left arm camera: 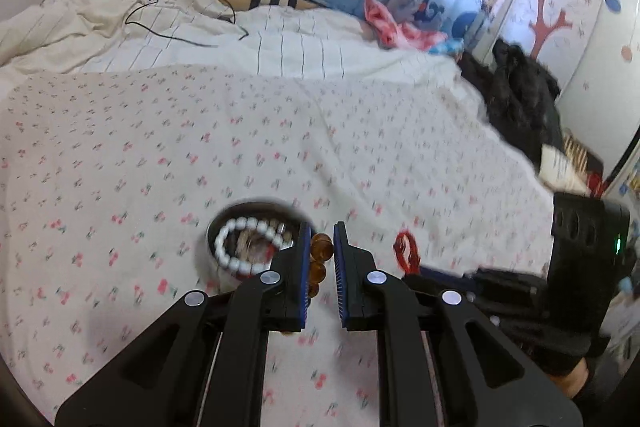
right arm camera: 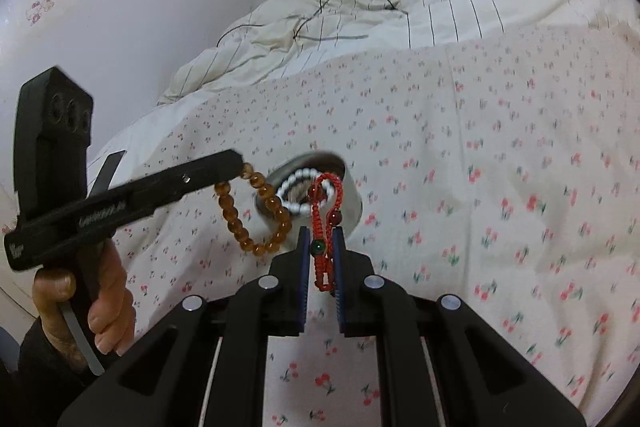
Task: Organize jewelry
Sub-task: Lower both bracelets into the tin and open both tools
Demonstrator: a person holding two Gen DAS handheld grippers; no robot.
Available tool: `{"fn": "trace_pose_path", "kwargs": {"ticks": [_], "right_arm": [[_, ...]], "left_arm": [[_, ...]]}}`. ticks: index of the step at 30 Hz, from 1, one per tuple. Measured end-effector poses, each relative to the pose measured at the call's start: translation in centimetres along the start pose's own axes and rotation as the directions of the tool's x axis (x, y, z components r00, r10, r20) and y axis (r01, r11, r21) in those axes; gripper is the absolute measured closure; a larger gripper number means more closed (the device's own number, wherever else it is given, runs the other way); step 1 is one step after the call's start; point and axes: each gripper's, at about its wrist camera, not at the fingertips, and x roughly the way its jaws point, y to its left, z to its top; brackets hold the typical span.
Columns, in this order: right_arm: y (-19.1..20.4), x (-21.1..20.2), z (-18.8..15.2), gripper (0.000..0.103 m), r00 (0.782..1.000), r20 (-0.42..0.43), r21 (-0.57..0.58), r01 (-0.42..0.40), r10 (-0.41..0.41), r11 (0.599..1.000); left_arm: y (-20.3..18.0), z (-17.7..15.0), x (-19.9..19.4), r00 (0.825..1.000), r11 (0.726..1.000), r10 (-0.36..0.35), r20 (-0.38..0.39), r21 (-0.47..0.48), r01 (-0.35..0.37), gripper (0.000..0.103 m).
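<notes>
The round tin (left arm camera: 224, 227) on the bed is smeared by motion blur in the left wrist view, and its near right side is hidden behind a black gripper finger. Inside it, under the white bead bracelet (left arm camera: 240, 247), lies something brownish too blurred to identify. Only a few beads of the amber bracelet (left arm camera: 320, 255) show between the finger pads; the rest is hidden. The red cord bracelet (left arm camera: 406, 253) shows only as a blurred loop, its lower part covered by the other gripper. In the right wrist view, that red cord bracelet (right arm camera: 326, 227) covers part of the tin (right arm camera: 352, 203). The person's hand (right arm camera: 108, 299) is cut off below the wrist by a dark sleeve.
</notes>
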Motion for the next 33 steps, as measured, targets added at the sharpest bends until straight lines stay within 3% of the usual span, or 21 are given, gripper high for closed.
{"fn": "trace_pose_path", "kwargs": {"ticks": [4, 19, 23, 26, 30, 33], "right_arm": [[0.1, 0.0, 0.9, 0.091, 1.0, 0.013, -0.022, 0.016, -0.016, 1.0], [0.2, 1.9, 1.5, 0.091, 1.0, -0.017, -0.046, 0.014, -0.015, 0.999], [0.3, 2.3, 1.6, 0.091, 1.0, -0.022, -0.051, 0.012, -0.013, 0.999], [0.5, 2.4, 1.4, 0.091, 1.0, -0.027, -0.056, 0.011, -0.013, 0.998], [0.7, 2.5, 1.3, 0.091, 0.999, -0.029, -0.066, 0.012, -0.014, 0.998], [0.8, 2.8, 1.3, 0.091, 0.999, -0.033, -0.074, 0.016, -0.018, 0.997]], "left_arm": [[1.1, 1.5, 0.8, 0.999, 0.997, -0.043, 0.021, -0.057, 0.044, 0.093], [1.2, 1.2, 2.1, 0.998, 0.994, -0.069, 0.003, -0.086, 0.069, 0.093], [2.3, 0.7, 3.8, 0.998, 0.993, -0.007, -0.065, -0.121, -0.001, 0.093], [4.0, 0.0, 5.5, 0.983, 0.98, 0.073, -0.167, -0.173, -0.102, 0.093], [5.1, 0.0, 5.1, 0.977, 0.968, 0.121, -0.173, -0.198, -0.155, 0.091], [5.0, 0.2, 4.4, 0.967, 0.961, 0.197, -0.161, -0.162, -0.223, 0.08]]}}
